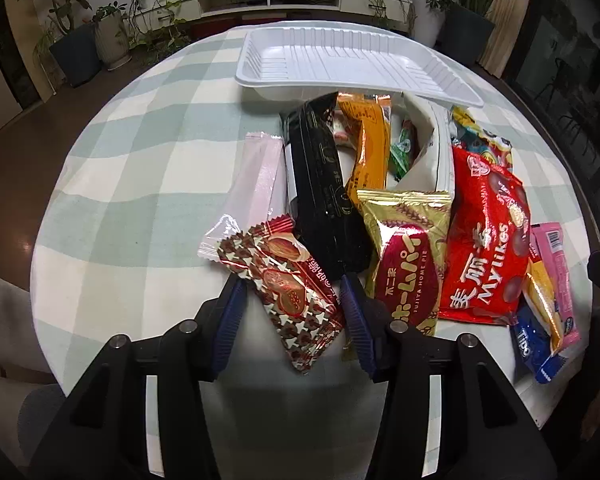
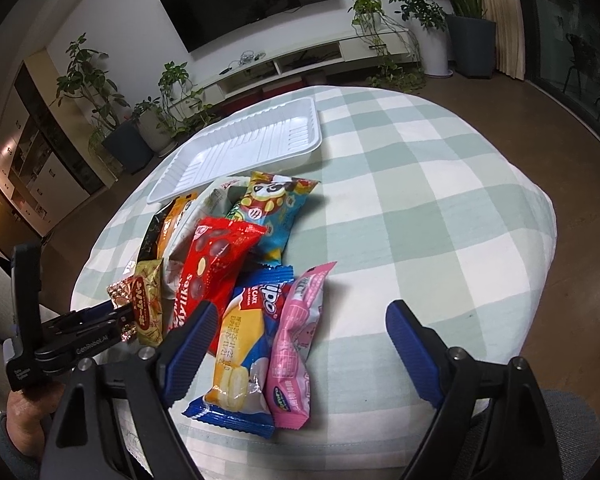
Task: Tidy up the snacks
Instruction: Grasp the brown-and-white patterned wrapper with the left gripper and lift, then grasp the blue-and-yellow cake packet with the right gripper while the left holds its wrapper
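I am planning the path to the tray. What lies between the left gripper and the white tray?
In the left wrist view, snack packets lie between the left gripper and the white tray: the brown peanut packet, then the black packet.
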Demonstrator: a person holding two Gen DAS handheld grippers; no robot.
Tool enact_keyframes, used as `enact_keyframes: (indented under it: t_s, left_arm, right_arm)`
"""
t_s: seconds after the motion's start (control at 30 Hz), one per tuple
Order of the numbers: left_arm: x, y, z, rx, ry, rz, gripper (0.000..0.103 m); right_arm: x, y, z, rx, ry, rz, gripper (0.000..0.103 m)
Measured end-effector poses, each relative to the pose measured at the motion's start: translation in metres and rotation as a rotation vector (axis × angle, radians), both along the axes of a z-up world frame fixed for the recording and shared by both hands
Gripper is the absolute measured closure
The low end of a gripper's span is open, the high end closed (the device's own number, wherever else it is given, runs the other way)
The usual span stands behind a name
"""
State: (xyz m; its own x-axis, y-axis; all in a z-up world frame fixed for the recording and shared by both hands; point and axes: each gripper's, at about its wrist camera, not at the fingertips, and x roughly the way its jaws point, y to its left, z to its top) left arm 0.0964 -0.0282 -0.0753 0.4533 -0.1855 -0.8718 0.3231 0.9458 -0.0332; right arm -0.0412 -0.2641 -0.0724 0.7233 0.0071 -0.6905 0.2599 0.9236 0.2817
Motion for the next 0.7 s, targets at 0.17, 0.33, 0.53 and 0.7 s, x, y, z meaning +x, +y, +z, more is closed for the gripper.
enact_keyframes:
  t_s: [0.17, 0.33, 0.53, 0.7]
  left_arm:
    - [0.006, 0.01, -0.005, -0.051, 0.004, 0.014, 0.07]
    - [0.007, 0.02, -0.004, -0.085, 0.011, 0.015, 0.078]
    - [0.001, 0.034, -0.002, -0.134, 0.024, 0.005, 0.08]
    - [-0.016, 0.049, 0.009, -0.2, 0.014, -0.018, 0.08]
  right_arm:
    - [0.0, 0.002, 0.0, 0.001, -0.004, 0.0, 0.015]
    - [0.001, 0.005, -0.001, -0.006, 0.0, 0.009, 0.015]
    - [-0.002, 0.007, 0.001, -0.025, -0.002, -0.003, 0.017]
    - [-0.003, 0.007, 0.001, -0.037, 0.022, -0.013, 0.022]
